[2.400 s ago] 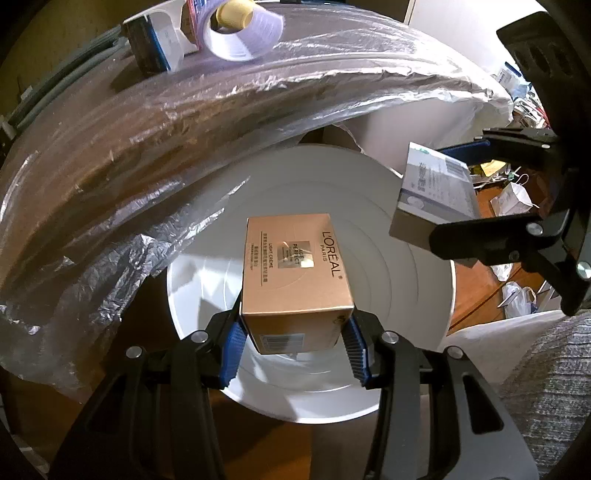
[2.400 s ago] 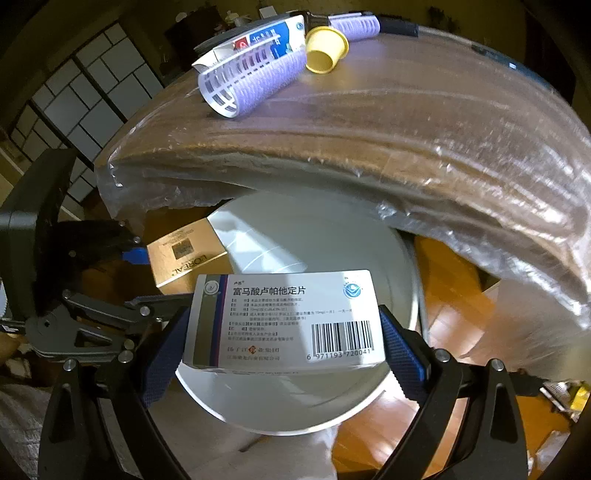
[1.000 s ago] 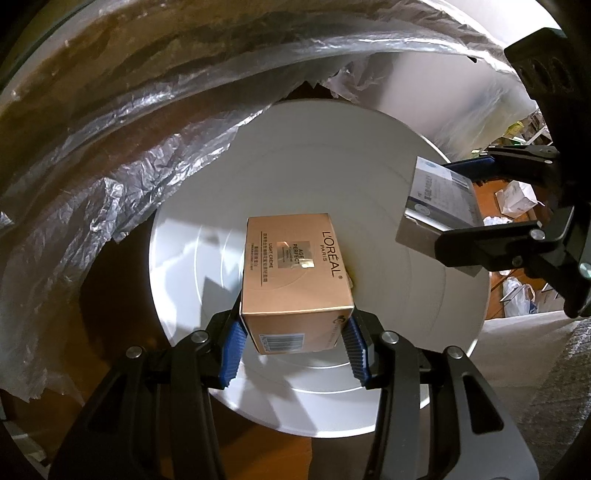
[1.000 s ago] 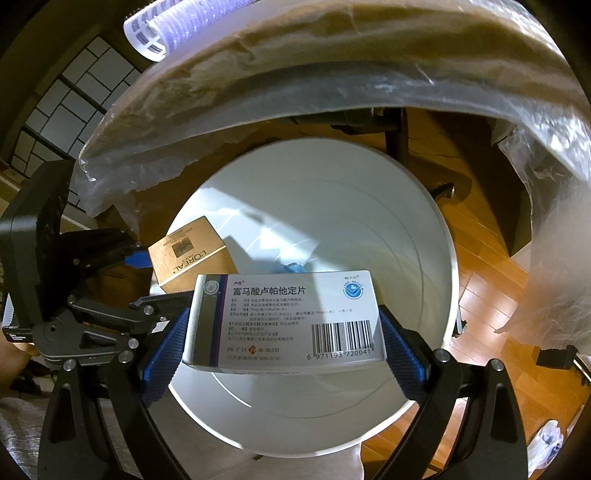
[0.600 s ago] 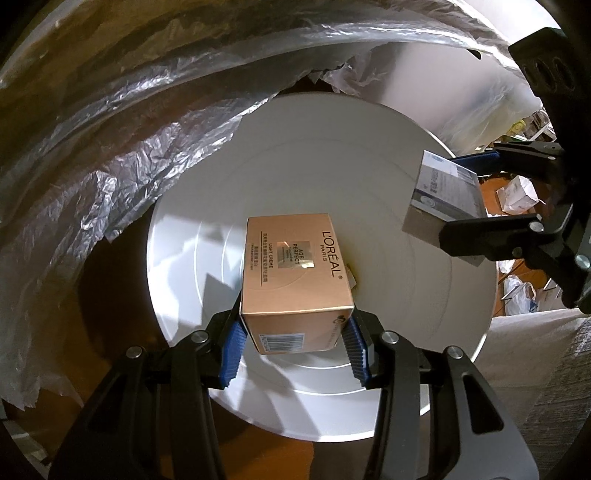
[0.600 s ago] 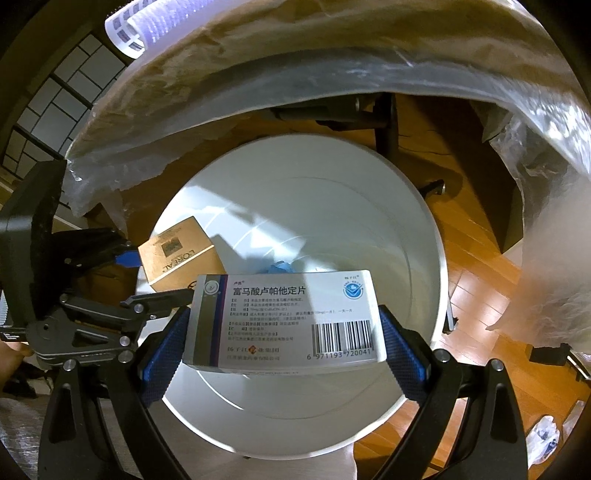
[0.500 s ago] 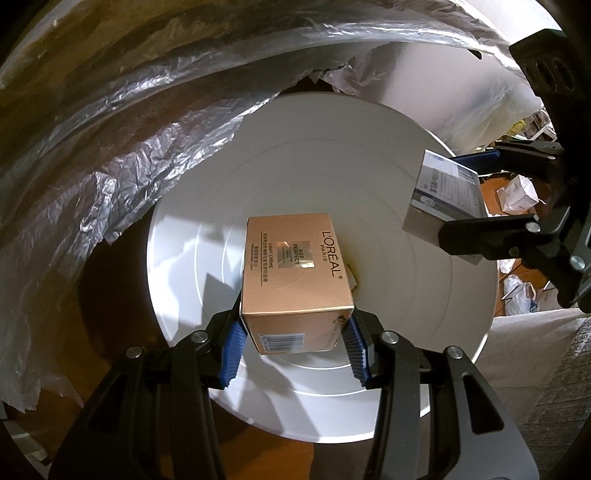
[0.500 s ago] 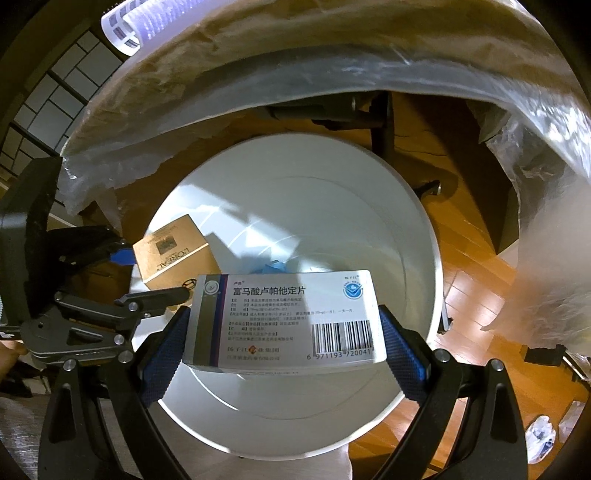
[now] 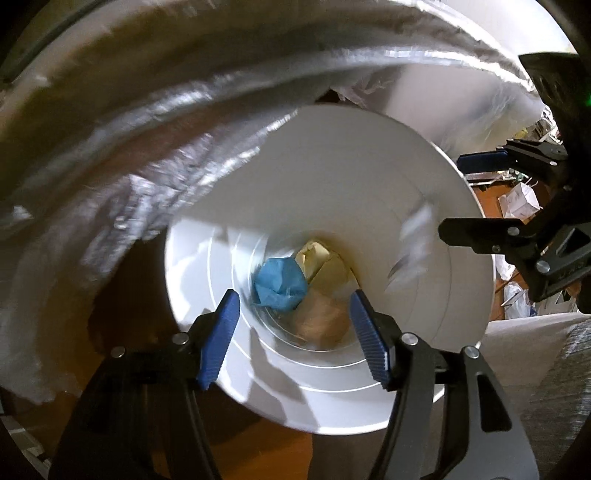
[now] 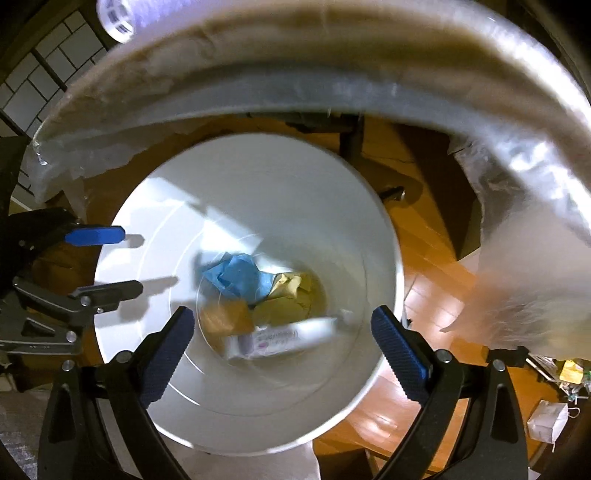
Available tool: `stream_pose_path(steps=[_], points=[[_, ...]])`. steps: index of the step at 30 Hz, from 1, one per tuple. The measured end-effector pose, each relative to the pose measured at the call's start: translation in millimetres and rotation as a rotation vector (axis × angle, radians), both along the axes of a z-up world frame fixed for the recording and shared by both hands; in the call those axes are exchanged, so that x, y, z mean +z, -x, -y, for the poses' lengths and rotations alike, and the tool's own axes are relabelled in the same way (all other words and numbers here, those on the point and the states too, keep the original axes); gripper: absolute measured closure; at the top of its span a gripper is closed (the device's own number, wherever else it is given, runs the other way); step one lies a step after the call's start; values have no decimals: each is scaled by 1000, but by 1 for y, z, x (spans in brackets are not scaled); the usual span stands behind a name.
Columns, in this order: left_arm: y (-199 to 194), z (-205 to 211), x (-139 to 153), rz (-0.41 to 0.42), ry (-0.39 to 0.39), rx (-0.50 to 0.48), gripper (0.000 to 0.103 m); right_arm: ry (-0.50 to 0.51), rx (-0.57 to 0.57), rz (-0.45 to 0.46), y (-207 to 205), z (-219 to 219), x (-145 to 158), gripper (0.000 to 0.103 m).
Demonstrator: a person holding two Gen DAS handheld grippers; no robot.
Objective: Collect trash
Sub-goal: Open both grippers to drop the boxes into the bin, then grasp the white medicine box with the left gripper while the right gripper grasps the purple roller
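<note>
Both grippers hang over a white bin (image 9: 369, 177) (image 10: 258, 166), pointing down into it. My left gripper (image 9: 295, 332) is opening, with nothing between its blue pads. Empty and open too is my right gripper (image 10: 284, 354). At the bin's bottom lie the tan cosmetics box (image 9: 321, 321) (image 10: 229, 317), the white medicine box (image 10: 280, 339), which is blurred, a crumpled blue piece (image 9: 280, 284) (image 10: 236, 277) and yellow paper (image 9: 325, 266) (image 10: 291, 291). Each view catches the other gripper at its side: right gripper (image 9: 465, 197), left gripper (image 10: 122, 262).
A table edge wrapped in clear plastic (image 9: 147, 129) (image 10: 332, 74) overhangs the far side of the bin. A purple hair roller (image 10: 118, 14) lies on the table. Wooden floor (image 10: 436, 295) surrounds the bin, with white bags (image 10: 546, 424) at the right. Grey fabric (image 9: 554, 387) is near me.
Both grippers have let go: the tan box and the medicine box dropped from the pads into the bin. Both pairs of jaws stand wider apart than before.
</note>
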State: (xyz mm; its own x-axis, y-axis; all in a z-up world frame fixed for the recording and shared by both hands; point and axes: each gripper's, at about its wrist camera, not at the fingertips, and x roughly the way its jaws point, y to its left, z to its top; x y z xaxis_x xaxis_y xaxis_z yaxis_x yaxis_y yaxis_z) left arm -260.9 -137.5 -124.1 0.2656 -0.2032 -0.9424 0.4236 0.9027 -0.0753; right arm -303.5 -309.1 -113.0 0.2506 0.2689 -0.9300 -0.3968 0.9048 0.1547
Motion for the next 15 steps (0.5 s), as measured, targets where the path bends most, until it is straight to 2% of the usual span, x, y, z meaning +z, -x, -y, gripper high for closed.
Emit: stream_pose_path(steps=[3,7,9,11,13,15], points=[[3,-8,13,22,20,9,38,12,-19,36,9,1,17,8],[9,-19,42,91,51,1,33,-10,-77,82,21,4,48,8],[14,-23,57,127,61,-11,28,-25,-100,112,26,3,66,8],[19,-26,78,186,71,-25,19,-37,-126,160,33,1,88,8],[21,-31,97,237,94,-38,14,-46,-147,210,36,-2,107,4],[19,-38,115,295,118,-42,9,-34,-172,286,37,-7,127,4]])
